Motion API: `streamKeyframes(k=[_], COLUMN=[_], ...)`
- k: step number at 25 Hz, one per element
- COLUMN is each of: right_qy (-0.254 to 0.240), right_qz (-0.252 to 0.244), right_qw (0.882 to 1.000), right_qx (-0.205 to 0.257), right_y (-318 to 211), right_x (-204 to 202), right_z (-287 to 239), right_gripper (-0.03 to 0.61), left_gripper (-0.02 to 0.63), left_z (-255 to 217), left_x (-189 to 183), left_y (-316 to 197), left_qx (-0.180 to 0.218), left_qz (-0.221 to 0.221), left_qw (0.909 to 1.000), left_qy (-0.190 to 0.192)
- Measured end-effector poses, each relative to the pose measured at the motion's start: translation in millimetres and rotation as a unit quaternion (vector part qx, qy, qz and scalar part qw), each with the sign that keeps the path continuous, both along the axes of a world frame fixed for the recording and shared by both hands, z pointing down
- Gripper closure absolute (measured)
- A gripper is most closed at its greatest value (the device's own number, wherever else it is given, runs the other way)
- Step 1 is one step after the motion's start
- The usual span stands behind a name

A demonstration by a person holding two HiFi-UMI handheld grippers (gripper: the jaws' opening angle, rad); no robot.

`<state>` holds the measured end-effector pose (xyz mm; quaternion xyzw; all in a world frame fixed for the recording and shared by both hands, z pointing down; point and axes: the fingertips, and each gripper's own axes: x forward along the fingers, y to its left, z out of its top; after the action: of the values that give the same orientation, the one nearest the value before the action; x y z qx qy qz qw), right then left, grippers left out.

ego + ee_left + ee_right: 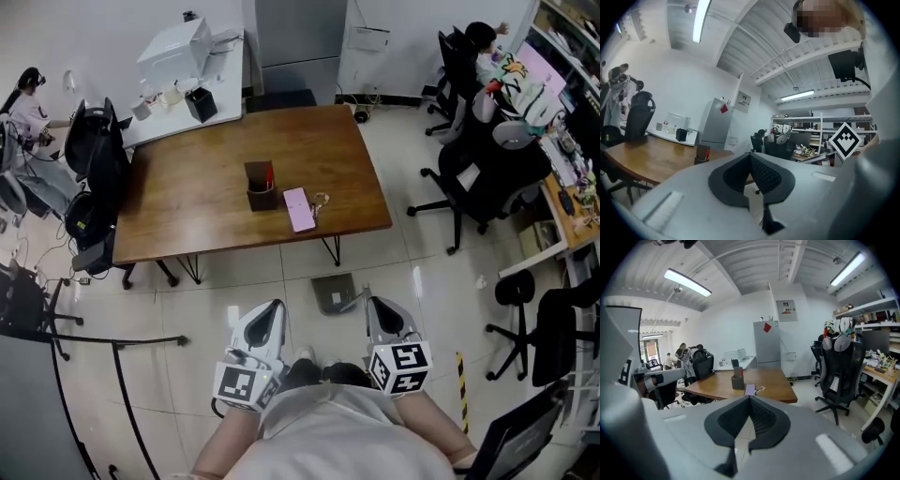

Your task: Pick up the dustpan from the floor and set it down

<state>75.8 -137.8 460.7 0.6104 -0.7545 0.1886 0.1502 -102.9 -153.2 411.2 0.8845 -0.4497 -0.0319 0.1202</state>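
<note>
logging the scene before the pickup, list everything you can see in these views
dustpan: 1, grey, on the floor tiles just ahead of the grippers
table: 1, brown wood, centre
holder: 1, dark brown, mid table
flat case: 1, pink, right of the holder
side table: 1, white, far left by the wall
printer: 1, white, on the side table
office chairs: several, black, both sides of the room
people: 2, far left and far right
left gripper: 1, white, shut, empty
right gripper: 1, white, shut, empty
</note>
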Motion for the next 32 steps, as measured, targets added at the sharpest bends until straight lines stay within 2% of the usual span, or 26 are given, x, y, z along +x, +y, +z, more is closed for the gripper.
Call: streamKeyframes(k=[3, 5, 7, 9, 13, 16, 21, 24, 27, 29, 30, 32], right_qy=[0.005, 0.008, 0.012, 0.025, 0.054, 0.060, 0.062, 0.040, -0.034, -0.094, -0.111, -0.117], right_qz=[0.010, 0.012, 0.003, -0.001, 0.001, 0.003, 0.041, 0.057, 0.063, 0.050, 0.039, 0.017], right_qw=[1.000, 0.998, 0.993, 0.983, 0.962, 0.948, 0.928, 0.918, 0.910, 0.899, 0.895, 0.891], right_qx=[-0.021, -0.054, -0.115, -0.181, -0.269, -0.313, -0.365, -0.390, -0.409, -0.425, -0.431, -0.438], right_y=[-12, -23, -29, -31, -28, -26, -26, -23, -23, -26, -28, -33], right_x=[7, 15, 23, 32, 53, 64, 79, 82, 77, 66, 61, 55], right_z=[11, 27, 56, 95, 175, 238, 313, 340, 356, 359, 359, 360], right_gripper=[0.577, 0.575, 0.485, 0.417, 0.382, 0.368, 0.371, 0.414, 0.439, 0.451, 0.479, 0.485], left_gripper=[0.598, 0.598, 0.598, 0.598, 0.598, 0.598, 0.598, 0.598, 0.598, 0.598, 0.598, 0.598], left_z=[5, 5, 6, 18, 54, 94, 159, 186, 202, 213, 219, 229], left_x=[-4, -2, 1, 4, 12, 22, 32, 30, 21, 13, 10, 7], left_y=[-17, -26, -31, -36, -45, -47, -51, -54, -60, -63, -63, -62], left_qx=[-0.002, -0.009, -0.014, -0.024, -0.056, -0.073, -0.092, -0.105, -0.121, -0.132, -0.138, -0.146], left_qz=[-0.001, -0.002, 0.002, 0.005, 0.006, 0.013, 0.014, 0.005, -0.016, -0.030, -0.034, -0.038], left_qw=[1.0000, 0.9999, 0.9999, 0.9997, 0.9983, 0.9969, 0.9955, 0.9944, 0.9925, 0.9907, 0.9898, 0.9885], left_qy=[-0.001, 0.005, 0.002, -0.007, -0.015, -0.025, -0.015, -0.014, -0.010, -0.006, -0.005, -0.002])
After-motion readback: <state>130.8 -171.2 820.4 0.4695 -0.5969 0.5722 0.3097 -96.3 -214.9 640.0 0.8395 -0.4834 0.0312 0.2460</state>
